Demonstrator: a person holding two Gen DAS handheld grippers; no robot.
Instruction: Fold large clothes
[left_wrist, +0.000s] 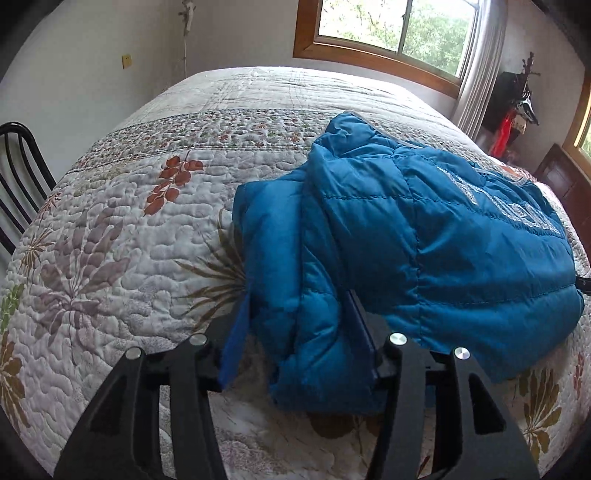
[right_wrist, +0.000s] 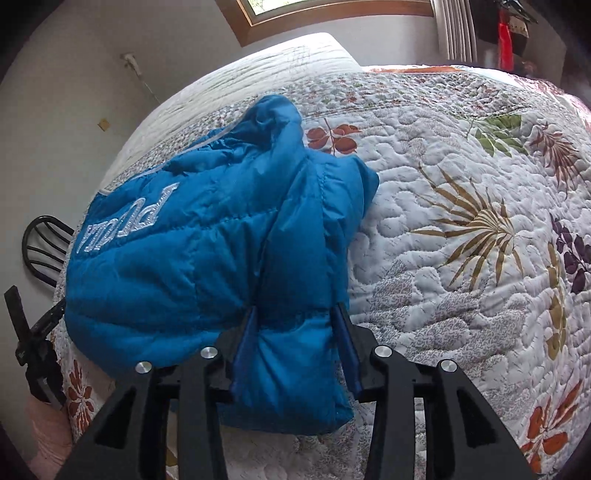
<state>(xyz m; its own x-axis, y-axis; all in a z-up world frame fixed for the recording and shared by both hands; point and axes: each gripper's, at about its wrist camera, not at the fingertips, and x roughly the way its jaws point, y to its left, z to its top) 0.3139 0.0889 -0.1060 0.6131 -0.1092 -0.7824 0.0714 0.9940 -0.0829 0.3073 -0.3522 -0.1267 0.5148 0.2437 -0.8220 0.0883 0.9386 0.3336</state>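
A blue puffer jacket (left_wrist: 424, 236) with silver lettering lies bunched on a floral quilted bed (left_wrist: 129, 221). My left gripper (left_wrist: 299, 332) has its blue-padded fingers on either side of a folded sleeve or edge of the jacket, gripping it at the near side. In the right wrist view the same jacket (right_wrist: 192, 251) lies at left centre on the bed (right_wrist: 461, 258). My right gripper (right_wrist: 295, 343) has its fingers around another bunched edge of the jacket and holds it.
A black metal chair (left_wrist: 18, 177) stands at the bed's left side, also in the right wrist view (right_wrist: 44, 243). A wood-framed window (left_wrist: 388, 33) and a curtain (left_wrist: 480, 66) are behind the bed. Dark and red items (left_wrist: 513, 114) hang in the corner.
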